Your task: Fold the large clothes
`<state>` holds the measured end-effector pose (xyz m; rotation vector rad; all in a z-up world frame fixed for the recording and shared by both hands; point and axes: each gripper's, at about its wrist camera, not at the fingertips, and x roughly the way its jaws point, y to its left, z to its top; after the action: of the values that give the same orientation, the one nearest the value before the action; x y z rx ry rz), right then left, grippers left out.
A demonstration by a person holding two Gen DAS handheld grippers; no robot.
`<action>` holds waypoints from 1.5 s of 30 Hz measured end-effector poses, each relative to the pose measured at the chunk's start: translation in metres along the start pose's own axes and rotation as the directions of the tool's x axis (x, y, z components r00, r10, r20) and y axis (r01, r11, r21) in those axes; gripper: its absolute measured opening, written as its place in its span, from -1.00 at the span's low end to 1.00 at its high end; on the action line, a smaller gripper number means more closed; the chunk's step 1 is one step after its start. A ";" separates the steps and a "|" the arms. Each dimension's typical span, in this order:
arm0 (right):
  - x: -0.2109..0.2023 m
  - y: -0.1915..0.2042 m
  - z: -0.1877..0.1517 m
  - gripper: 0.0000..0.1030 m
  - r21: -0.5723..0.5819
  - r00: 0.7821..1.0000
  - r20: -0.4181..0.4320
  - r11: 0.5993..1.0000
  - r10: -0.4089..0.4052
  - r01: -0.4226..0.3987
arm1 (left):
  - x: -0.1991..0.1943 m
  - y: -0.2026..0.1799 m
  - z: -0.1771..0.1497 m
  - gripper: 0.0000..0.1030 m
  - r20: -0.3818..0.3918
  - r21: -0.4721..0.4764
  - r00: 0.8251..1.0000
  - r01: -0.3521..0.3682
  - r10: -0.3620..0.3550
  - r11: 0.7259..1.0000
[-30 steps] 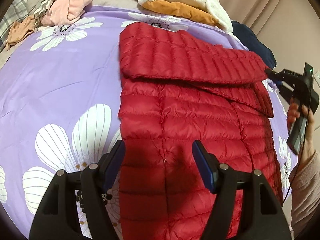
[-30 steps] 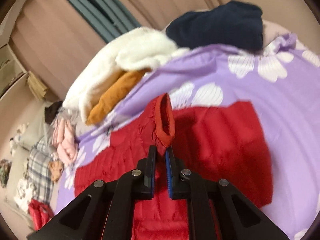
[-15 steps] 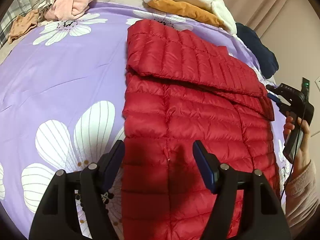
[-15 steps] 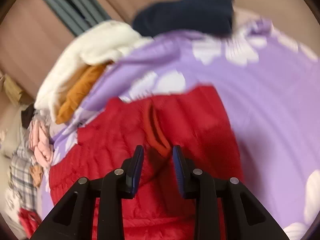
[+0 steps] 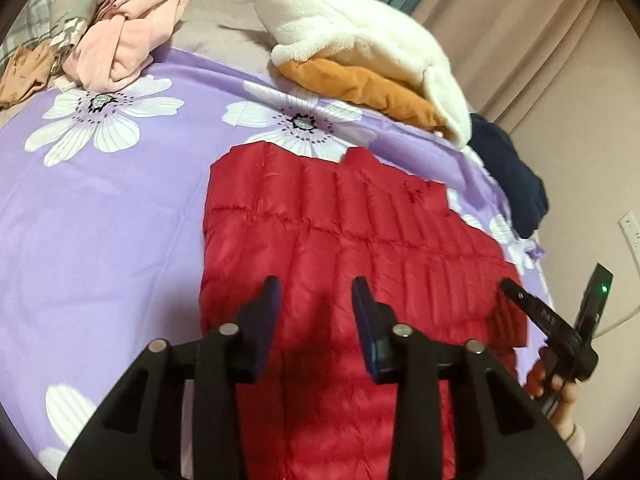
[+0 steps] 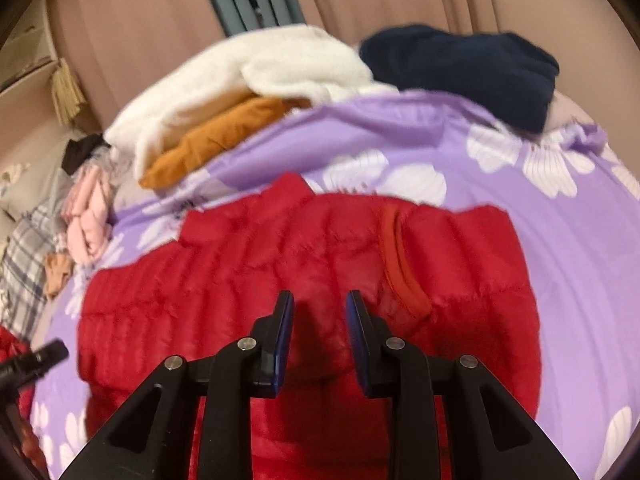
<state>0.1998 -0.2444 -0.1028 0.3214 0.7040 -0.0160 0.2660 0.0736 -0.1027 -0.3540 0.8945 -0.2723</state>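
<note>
- both sets of jaws stand apart with nothing between them: the left gripper hovers over the lower part of the red puffer jacket, and the right gripper hangs above its upper part, just left of the sleeve cuff.
- a second ago the right gripper was clamped on that cuff and carrying the sleeve across; half a second ago it had let go, and now the cuff lies flat on the body of the jacket.
- so the sleeve fold looks done and holding, and the jacket sits as a tidy rectangle on the purple flowered bedsheet.
- seen from the left, the right gripper is off the jacket's right edge, the person's hand under it.
- the white fleece and orange garment lie beyond the collar end, well apart.
- next, i'd guess, comes a crosswise fold, hem toward collar; the slippery shell may spring back.
</note>
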 end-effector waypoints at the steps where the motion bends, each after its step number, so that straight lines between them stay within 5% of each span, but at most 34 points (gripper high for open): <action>1: 0.004 -0.003 -0.003 -0.43 0.006 1.000 -0.014 1.000 -0.007 0.007 | 0.010 0.001 0.001 -0.37 -0.018 0.003 1.000 -0.013 0.013 1.000; 6: 0.021 -0.014 -0.020 -0.44 0.022 0.996 -0.085 1.000 -0.002 0.004 | 0.055 0.017 -0.011 -0.45 -0.140 0.038 0.984 -0.110 0.114 0.993; 15: 0.019 -0.010 -0.020 -0.44 0.019 0.991 -0.133 1.000 -0.019 0.021 | 0.056 0.020 -0.015 -0.46 -0.161 0.049 0.978 -0.129 0.135 0.990; 16: 0.014 -0.011 -0.020 -0.44 0.034 0.991 -0.136 0.999 -0.005 0.009 | 0.048 0.021 -0.017 -0.41 -0.156 0.043 0.979 -0.123 0.128 0.992; 20: -0.027 -0.019 -0.029 -0.35 0.067 0.992 -0.111 0.996 0.061 -0.054 | 0.010 0.023 -0.034 0.40 -0.122 0.042 0.986 -0.106 0.110 0.994; 21: -0.041 -0.024 -0.035 -0.25 0.074 0.992 -0.104 0.995 0.070 -0.063 | -0.001 0.026 -0.041 0.45 -0.109 0.036 0.988 -0.104 0.107 0.994; 28: -0.101 -0.068 -0.077 -0.03 0.161 0.990 -0.110 0.985 0.084 -0.066 | -0.057 0.056 -0.094 0.46 -0.142 -0.070 0.989 -0.040 0.029 0.997; 36: -0.126 -0.105 -0.120 -0.01 0.260 0.979 -0.183 0.965 0.090 -0.040 | -0.077 0.065 -0.148 0.48 -0.212 -0.161 0.976 0.016 -0.050 0.987; 45: -0.115 -0.102 -0.150 0.00 0.281 0.936 -0.295 0.954 0.193 -0.108 | -0.086 0.058 -0.191 0.55 -0.208 -0.241 0.964 0.114 -0.166 0.964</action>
<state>0.0042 -0.3075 -0.1654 0.6418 1.0014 0.0937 0.0676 0.1230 -0.1752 -0.6097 1.1316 -0.3474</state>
